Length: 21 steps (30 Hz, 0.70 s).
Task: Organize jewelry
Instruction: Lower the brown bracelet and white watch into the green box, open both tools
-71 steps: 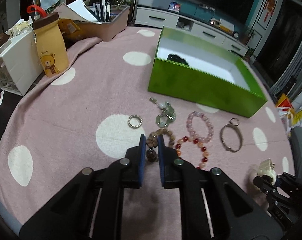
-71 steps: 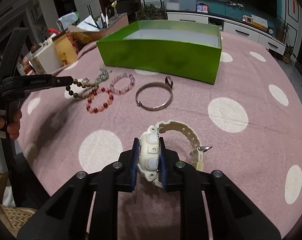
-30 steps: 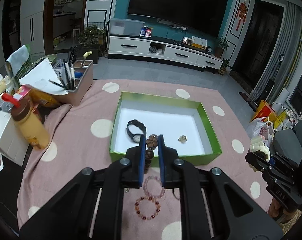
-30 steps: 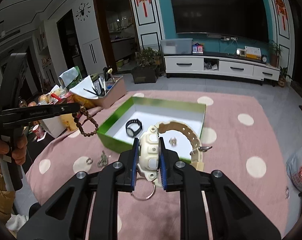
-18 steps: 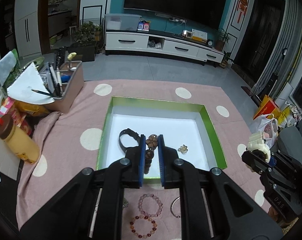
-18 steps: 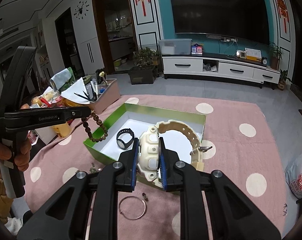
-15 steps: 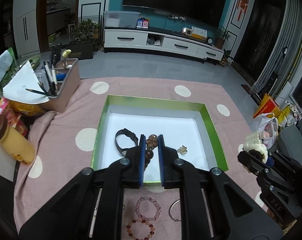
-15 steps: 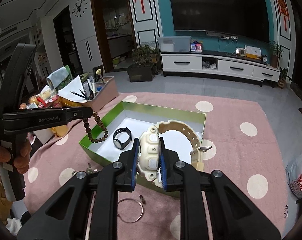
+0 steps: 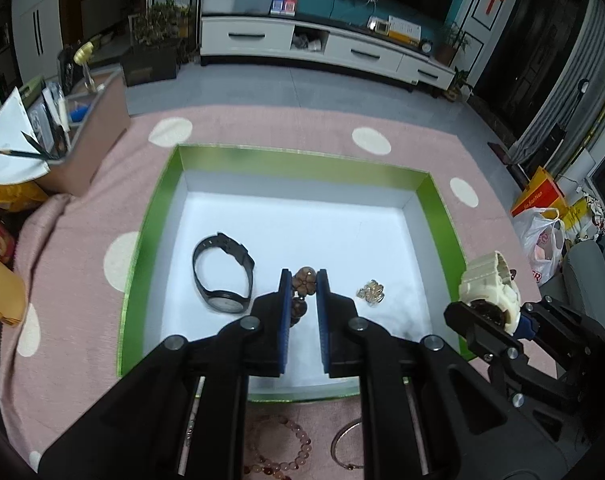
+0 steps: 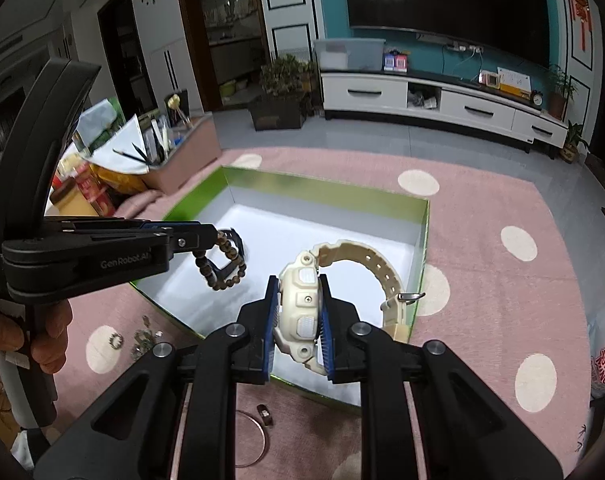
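Both grippers are now hanging over the green box (image 9: 442,208), where a moment ago they were down low by the pink spotted cloth (image 9: 82,248) picking things up. The left gripper (image 9: 301,280) is squeezing a brown bead bracelet (image 10: 222,264) between its blue pads, and the loop of beads is dangling below the jaws so it can drop straight into the box. The right gripper (image 10: 300,300) is squeezing the body of a cream watch (image 10: 302,304) between its jaws, with the strap curling out ahead and to the right of them.

Just ahead and to the left of the left jaws, a black watch (image 9: 222,272) is lying on the white floor of the box. A small gold charm (image 9: 370,292) is lying just to the right of those jaws. So the box looks like the place where all the jewelry is going.

Behind the left jaws, outside the box, a pink bead bracelet (image 9: 286,444) and a metal bangle (image 9: 342,448) are waiting on the cloth.
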{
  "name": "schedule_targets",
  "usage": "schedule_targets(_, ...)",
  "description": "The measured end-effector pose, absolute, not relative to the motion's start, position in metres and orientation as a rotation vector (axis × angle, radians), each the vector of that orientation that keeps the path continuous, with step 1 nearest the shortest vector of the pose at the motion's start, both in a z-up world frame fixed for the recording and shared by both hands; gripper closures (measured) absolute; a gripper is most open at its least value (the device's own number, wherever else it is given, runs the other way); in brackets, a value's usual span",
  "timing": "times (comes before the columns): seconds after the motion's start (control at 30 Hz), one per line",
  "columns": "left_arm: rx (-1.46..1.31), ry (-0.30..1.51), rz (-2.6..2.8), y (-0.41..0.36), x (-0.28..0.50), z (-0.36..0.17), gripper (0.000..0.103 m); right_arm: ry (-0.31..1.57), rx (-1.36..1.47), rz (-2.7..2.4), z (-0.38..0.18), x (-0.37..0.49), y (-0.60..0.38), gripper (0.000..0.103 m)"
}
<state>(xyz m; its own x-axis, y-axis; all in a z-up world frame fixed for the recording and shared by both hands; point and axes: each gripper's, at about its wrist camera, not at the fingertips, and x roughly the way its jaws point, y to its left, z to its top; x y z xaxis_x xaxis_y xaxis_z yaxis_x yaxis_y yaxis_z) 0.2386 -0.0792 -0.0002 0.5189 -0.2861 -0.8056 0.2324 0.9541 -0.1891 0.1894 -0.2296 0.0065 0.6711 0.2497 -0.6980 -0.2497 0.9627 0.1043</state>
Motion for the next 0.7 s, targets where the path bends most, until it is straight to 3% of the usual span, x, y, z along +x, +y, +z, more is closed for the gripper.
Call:
schedule_targets(0.47,0.003,1.062,-0.235,-0.082,0.253,-0.041,0.091,0.897,-0.043,0.256,-0.029,0.215,-0.217,0.085)
schedule_targets(0.57,0.008,1.060,-0.249,-0.083,0.252,-0.041,0.083,0.913,-0.046,0.250,-0.033,0.219,-0.216,0.084)
schedule_targets(0.7,0.008,1.045,-0.270,-0.083,0.248,-0.037,0.062,0.911,-0.037,0.236,-0.031,0.222,-0.217,0.083)
